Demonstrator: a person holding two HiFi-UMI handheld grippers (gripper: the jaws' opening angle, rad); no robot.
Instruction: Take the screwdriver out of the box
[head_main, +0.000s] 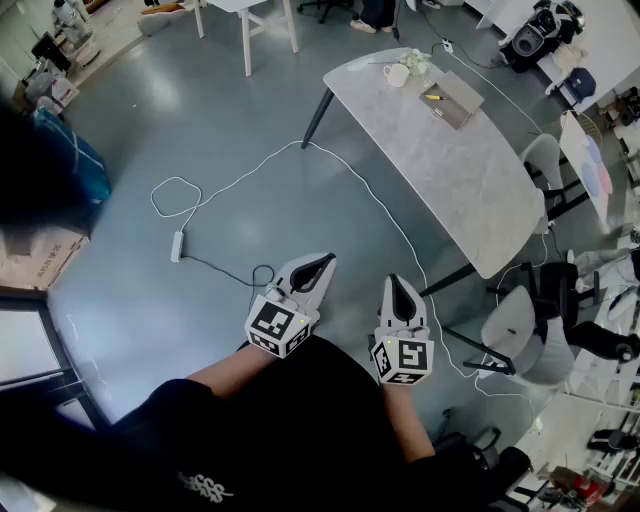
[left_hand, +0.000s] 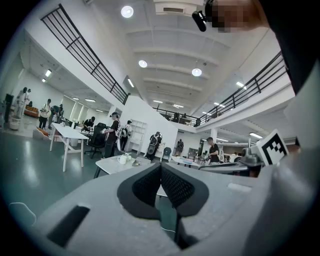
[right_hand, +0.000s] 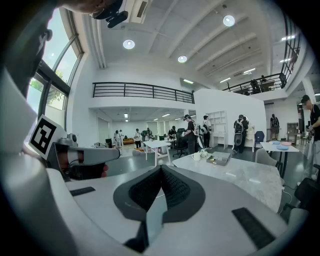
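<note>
Two tongs (head_main: 322, 260) (head_main: 397, 282), one box (head_main: 455, 100), one table (head_main: 440, 170).

Box (head_main: 458, 98): grey, shallow, open, lying flat near the far end of the table (head_main: 470, 190), close to its right edge. Screwdriver (head_main: 432, 97): small, yellow, lying inside the box; finer detail too small to tell.
</note>
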